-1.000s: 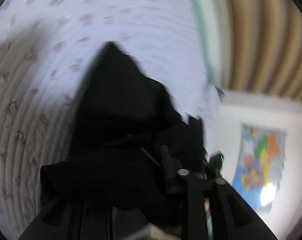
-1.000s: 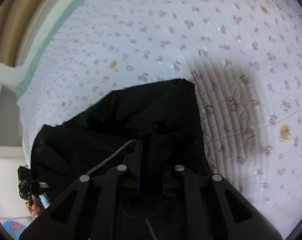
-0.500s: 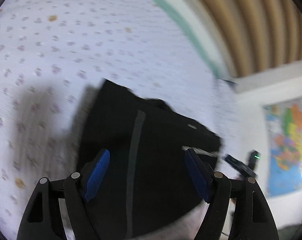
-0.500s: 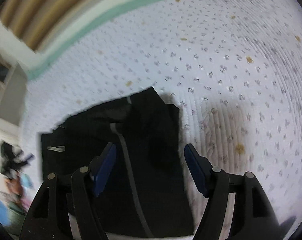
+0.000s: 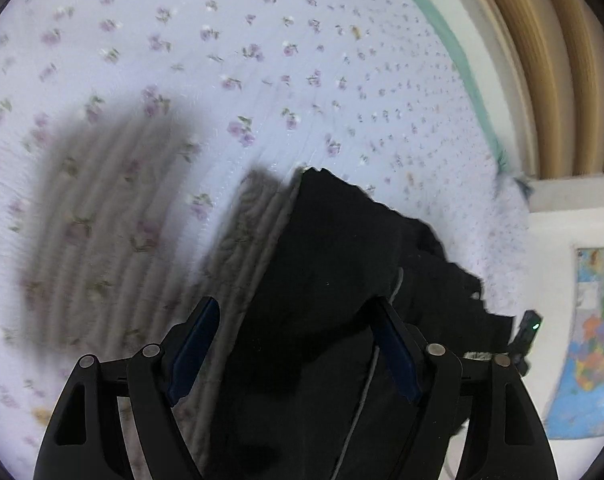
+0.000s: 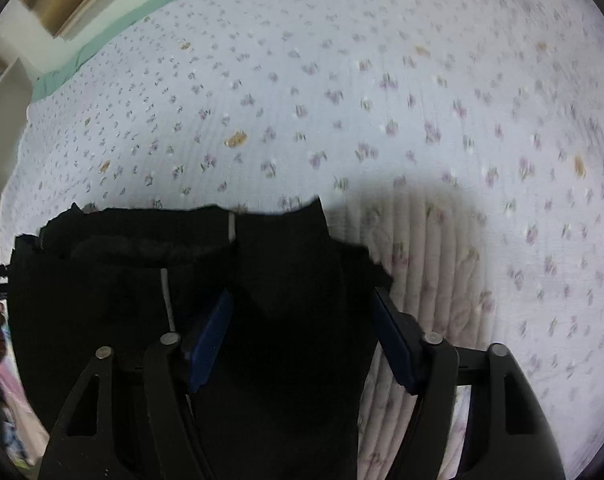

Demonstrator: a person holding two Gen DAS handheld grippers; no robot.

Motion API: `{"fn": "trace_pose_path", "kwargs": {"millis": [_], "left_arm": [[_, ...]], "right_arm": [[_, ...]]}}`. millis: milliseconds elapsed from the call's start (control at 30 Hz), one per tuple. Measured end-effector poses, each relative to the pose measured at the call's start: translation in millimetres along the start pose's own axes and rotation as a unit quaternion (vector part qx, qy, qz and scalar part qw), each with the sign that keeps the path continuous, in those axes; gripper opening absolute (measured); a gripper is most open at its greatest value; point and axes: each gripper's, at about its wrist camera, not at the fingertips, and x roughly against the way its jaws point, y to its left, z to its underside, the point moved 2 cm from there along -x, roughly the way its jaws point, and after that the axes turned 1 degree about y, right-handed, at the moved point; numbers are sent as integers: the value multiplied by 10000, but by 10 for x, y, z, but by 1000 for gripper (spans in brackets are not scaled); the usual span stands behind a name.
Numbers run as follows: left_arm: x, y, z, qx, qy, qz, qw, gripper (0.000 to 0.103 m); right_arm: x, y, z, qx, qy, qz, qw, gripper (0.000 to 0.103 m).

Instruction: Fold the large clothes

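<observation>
A black garment with a thin grey stripe lies folded on the flowered bedspread, in the left wrist view [image 5: 342, 264] and in the right wrist view [image 6: 149, 280]. My left gripper [image 5: 293, 312] is open, its blue pads spread over the garment's left edge. My right gripper [image 6: 302, 304] is open, its pads spread over the garment's right end. Neither holds cloth. The near part of the garment is hidden behind the gripper frames.
The bedspread [image 5: 221, 60] stretches far beyond the garment, with a green border [image 5: 454, 48] at its far edge. Beige curtains [image 5: 562, 60] and a wall map [image 5: 594, 344] stand at the right. The other gripper [image 5: 526, 332] shows past the garment.
One second ago both grippers were shut on the black cloth and held it bunched. They have let go and now hang open, low over the garment lying flat.
</observation>
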Motion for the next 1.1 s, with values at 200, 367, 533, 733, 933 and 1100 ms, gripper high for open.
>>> {"fn": "trace_pose_path", "kwargs": {"millis": [200, 367, 533, 733, 933, 1100], "left_arm": [[379, -454, 217, -968, -663, -241, 9928, 12], [731, -940, 92, -1425, -1152, 84, 9830, 11], [561, -1110, -399, -1339, -1394, -85, 9811, 11], [-424, -478, -694, -289, -553, -807, 9948, 11], [-445, -365, -619, -365, -418, -705, 9960, 18], [81, -580, -529, -616, -632, -728, 9934, 26]], "right_arm": [[444, 215, 157, 312, -687, 646, 9951, 12], [925, 192, 89, 159, -1188, 926, 9885, 10], [1018, -18, -256, -326, -1415, 1066, 9836, 10], [6, -429, -389, -1200, -254, 845, 9888, 10], [-274, -438, -349, -1282, 160, 944, 9871, 18], [326, -293, -318, -1159, -325, 660, 9905, 29]]}}
